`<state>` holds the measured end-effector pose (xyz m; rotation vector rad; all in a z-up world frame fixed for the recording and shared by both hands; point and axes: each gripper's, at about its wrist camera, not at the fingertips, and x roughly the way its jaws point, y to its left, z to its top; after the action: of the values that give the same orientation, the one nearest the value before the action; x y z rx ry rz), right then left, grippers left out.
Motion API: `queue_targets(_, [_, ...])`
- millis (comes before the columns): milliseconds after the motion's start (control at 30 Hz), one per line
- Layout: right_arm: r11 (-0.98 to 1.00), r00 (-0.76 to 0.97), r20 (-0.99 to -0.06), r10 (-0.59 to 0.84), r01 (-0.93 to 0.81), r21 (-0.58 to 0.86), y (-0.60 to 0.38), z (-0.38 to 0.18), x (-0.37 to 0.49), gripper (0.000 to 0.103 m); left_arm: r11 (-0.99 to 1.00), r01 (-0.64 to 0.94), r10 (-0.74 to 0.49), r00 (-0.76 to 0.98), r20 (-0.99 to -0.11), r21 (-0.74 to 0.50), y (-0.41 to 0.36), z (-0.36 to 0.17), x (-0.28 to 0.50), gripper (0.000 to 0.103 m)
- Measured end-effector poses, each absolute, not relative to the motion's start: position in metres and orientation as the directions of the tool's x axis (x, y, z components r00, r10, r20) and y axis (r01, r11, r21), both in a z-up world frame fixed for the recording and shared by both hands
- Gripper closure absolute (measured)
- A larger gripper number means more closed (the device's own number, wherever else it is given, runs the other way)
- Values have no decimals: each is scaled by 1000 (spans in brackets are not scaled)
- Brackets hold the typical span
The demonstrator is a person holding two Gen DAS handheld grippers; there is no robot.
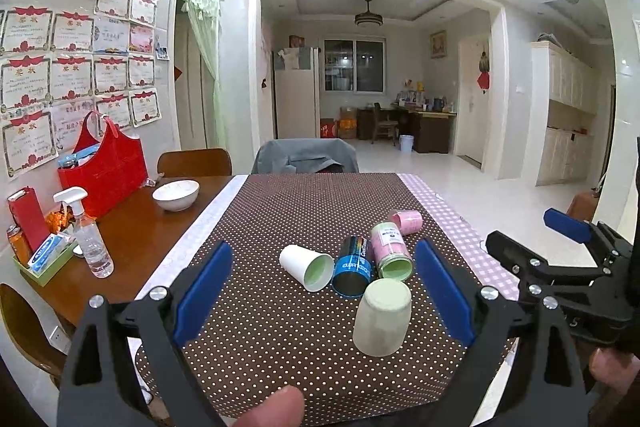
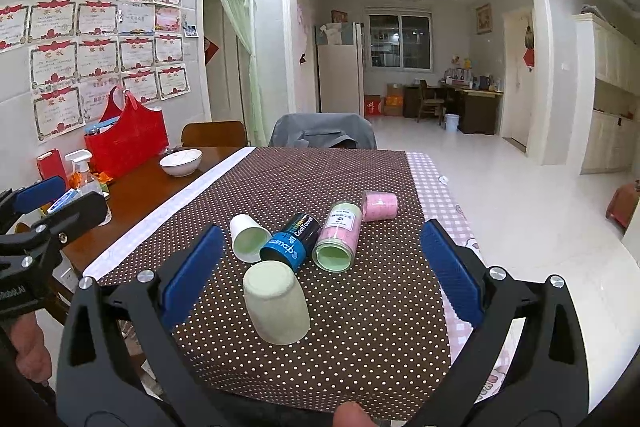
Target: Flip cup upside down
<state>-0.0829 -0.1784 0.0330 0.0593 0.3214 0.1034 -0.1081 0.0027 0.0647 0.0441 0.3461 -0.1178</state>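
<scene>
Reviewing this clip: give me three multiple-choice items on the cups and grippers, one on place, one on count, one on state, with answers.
1. Where does the pale green cup stand?
A. nearest the cameras
B. beside the white bowl
C. on the floor

2. How many containers lie on their sides on the dotted cloth?
A. one
B. two
C. four

3. How does the pale green cup stand?
A. mouth up
B. base up
C. on its side

Answers:
1 A, it stands in front of the toppled group.
2 C: white cup, blue can, pink-labelled jar, pink cup.
3 B, its closed base faces up.
</scene>
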Motion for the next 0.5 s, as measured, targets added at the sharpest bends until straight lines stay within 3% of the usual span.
queue_targets(500, [993, 942, -317, 111, -88, 84, -180, 33, -84, 6, 993, 114, -100, 938, -331, 23, 3, 65, -109, 12])
